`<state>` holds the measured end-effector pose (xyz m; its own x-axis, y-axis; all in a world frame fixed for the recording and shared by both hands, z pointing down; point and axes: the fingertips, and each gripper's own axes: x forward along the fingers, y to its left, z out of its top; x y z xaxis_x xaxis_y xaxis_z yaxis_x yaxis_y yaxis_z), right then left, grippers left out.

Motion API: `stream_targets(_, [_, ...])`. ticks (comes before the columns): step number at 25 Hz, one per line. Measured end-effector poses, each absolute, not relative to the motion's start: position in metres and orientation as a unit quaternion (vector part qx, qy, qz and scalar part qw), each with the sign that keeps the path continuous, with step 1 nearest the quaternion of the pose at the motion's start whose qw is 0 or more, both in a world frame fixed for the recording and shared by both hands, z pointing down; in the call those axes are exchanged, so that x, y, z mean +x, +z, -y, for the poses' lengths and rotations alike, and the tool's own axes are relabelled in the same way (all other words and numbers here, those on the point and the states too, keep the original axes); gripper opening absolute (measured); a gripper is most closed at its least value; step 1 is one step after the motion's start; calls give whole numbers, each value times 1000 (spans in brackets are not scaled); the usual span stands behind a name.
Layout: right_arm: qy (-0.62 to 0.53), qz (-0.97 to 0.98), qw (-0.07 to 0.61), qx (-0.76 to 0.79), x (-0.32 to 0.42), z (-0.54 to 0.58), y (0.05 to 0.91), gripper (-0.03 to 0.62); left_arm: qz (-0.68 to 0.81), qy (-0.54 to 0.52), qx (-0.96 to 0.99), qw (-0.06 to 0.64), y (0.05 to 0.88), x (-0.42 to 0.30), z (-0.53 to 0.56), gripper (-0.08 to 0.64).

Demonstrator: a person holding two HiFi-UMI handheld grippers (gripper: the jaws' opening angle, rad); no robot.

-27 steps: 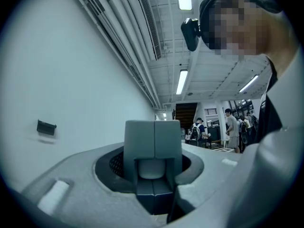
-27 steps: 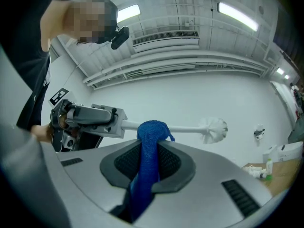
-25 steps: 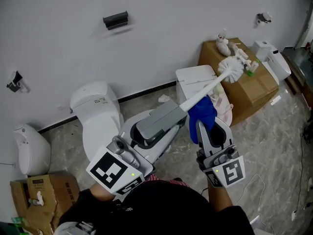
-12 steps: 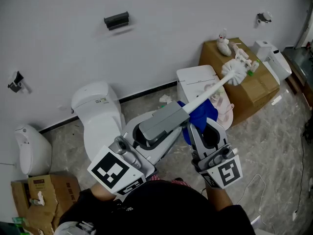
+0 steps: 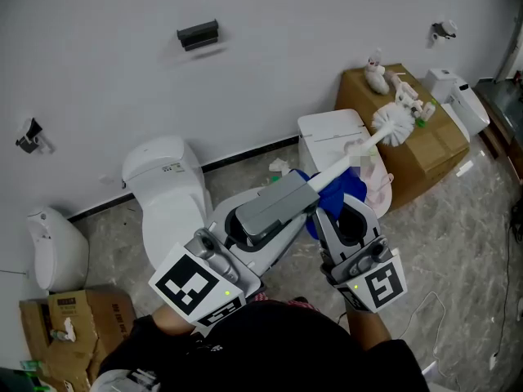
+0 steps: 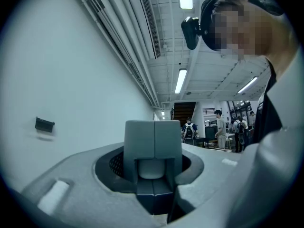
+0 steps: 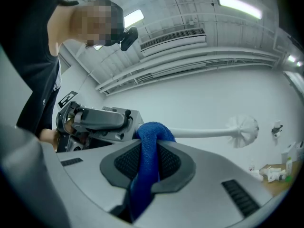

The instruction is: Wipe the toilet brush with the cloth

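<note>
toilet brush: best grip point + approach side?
Grip the toilet brush by its grey squared handle block, coming from the butt end, along the shaft, as the left claw does. Its flat sides likely suit the jaws; the white shaft is thin and round, and the bristle head is soft. That also leaves the shaft free for the blue cloth in the right claw.

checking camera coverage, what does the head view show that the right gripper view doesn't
Only the head view: the toilet and the marbled floor. Only the right gripper view: the ceiling lights, and the blue cloth pinched between the right gripper's jaws. Both: the cloth by the handle of the toilet brush, which the left gripper holds.
</note>
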<state>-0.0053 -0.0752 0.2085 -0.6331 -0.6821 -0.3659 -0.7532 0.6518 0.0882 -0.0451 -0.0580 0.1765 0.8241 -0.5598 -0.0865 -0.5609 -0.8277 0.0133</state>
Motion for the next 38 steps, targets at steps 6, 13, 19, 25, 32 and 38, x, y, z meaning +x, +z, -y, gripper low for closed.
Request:
stream_targets(6, [120, -894, 154, -402, -5, 77, 206, 64, -293, 44, -955, 8, 176, -45, 57, 161])
stream_targets(13, [98, -896, 164, -401, -5, 80, 209, 64, -290, 43, -956, 8, 179, -44, 58, 161])
stream_targets(19, [77, -892, 175, -409, 4, 85, 212, 64, -287, 41, -957, 10, 181, -44, 59, 161])
stream_targets(25, [80, -886, 168, -425, 9, 88, 210, 64, -283, 38, -958, 14, 179, -44, 58, 161])
stream_targets(32, [77, -883, 171, -430, 13, 92, 211, 64, -280, 38, -959, 15, 181, -44, 59, 161])
stream_targets(38, [75, -881, 171, -435, 16, 94, 209, 64, -277, 39, -960, 17, 180, -44, 58, 161])
